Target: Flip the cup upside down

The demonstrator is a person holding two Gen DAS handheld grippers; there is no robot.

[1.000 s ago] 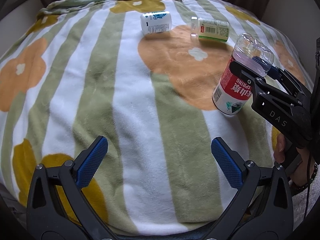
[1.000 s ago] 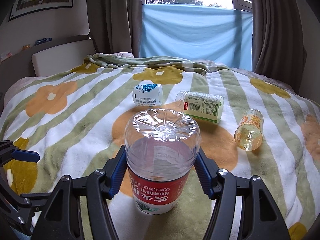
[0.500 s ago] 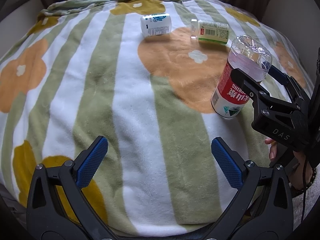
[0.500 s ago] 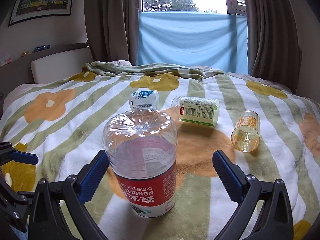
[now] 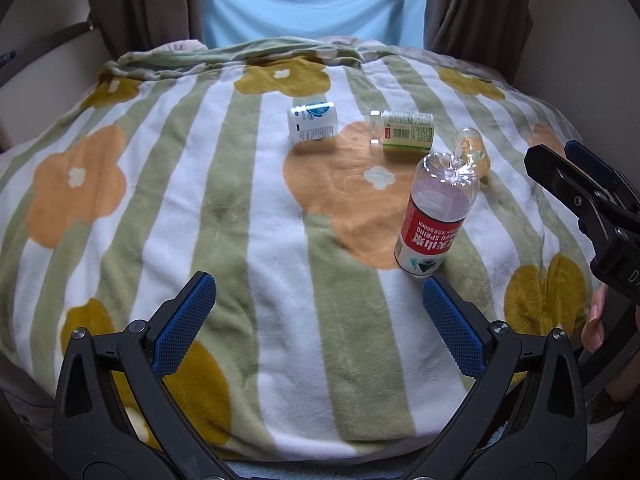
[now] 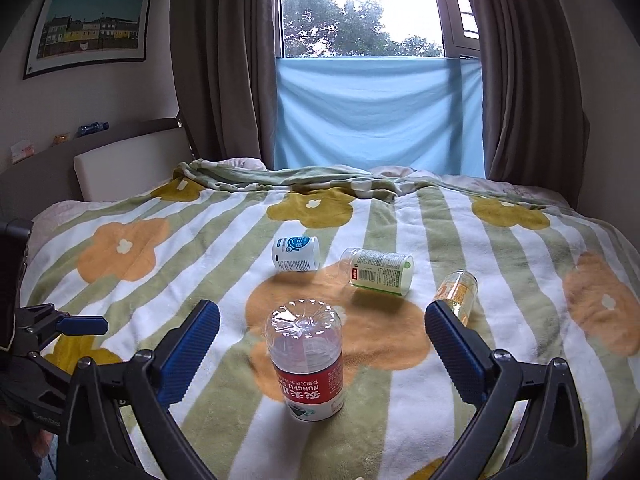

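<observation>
The cup (image 5: 436, 216) is a clear cut-off plastic bottle with a red label. It stands upside down, base up, on the striped flower blanket (image 5: 192, 208), leaning slightly. In the right wrist view the cup (image 6: 308, 364) stands free between and just ahead of my right gripper (image 6: 322, 312), which is open and touches nothing. From the left wrist view that right gripper (image 5: 572, 172) is off to the cup's right, held by a hand. My left gripper (image 5: 318, 284) is open and empty, near the blanket's front edge, with the cup just beyond its right finger.
Three other containers lie on their sides farther back: a white one (image 6: 296, 254), a green-labelled one (image 6: 378, 270) and a small yellow one (image 6: 458, 290). A padded headboard (image 6: 120, 168) is at the left; curtains and a window stand behind the bed.
My right gripper opened and let go of the cup, then drew back from it. The cup stays standing upside down on the blanket. The left gripper lifted slightly.
</observation>
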